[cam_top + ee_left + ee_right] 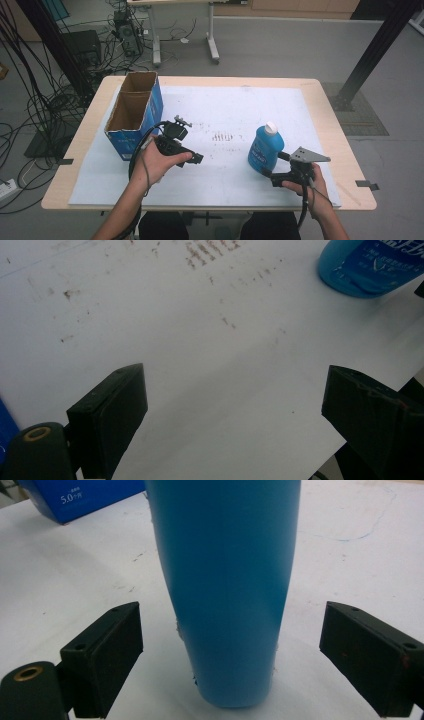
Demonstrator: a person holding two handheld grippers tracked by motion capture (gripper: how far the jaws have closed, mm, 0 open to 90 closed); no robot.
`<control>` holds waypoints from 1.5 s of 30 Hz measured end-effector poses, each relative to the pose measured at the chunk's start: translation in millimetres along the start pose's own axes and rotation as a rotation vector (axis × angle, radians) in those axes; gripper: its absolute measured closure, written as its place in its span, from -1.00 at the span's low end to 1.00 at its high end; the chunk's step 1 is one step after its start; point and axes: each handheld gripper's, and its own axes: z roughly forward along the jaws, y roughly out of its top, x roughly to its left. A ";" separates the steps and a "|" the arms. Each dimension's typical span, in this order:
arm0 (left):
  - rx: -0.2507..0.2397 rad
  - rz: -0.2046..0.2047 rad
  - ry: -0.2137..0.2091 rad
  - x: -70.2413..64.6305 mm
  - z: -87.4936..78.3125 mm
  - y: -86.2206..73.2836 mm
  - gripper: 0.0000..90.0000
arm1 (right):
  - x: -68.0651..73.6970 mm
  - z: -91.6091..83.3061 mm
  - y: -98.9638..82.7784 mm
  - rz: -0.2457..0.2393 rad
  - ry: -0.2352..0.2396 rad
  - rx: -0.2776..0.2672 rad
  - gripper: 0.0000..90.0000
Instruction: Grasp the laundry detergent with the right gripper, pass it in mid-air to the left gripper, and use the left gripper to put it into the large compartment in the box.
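A blue bottle [265,149] with a white cap stands upright on the white sheet [225,110], right of the middle. My right gripper [272,170] sits low at the bottle's near side. In the right gripper view the bottle [227,580] rises between the two jaws of the right gripper [230,611], with a gap on each side, so the jaws are open around it and not pressing. My left gripper [196,159] is held near the sheet's middle, left of the bottle. Its jaws stand wide open [235,380] over bare sheet, and the bottle's base [365,267] shows far off.
An open blue cardboard box [132,112] stands at the table's left, behind the left hand; its blue side [80,497] shows beyond the bottle. Brown smudges [222,136] mark the sheet's middle. The wooden table edge [350,150] runs close on the right.
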 end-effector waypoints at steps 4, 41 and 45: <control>0.004 -0.004 -0.003 0.2 1.6 -1.3 -0.75 | 0.4 1.5 -2.1 0.004 0.000 -0.030 -0.78; -0.004 -0.027 -0.028 3.2 -2.6 -8.9 -0.75 | 0.5 16.5 2.3 -0.008 -0.007 -0.187 -0.78; -0.006 -0.027 -0.030 2.4 -2.2 -8.8 -0.75 | 0.2 19.0 3.0 -0.009 -0.004 -0.187 -0.78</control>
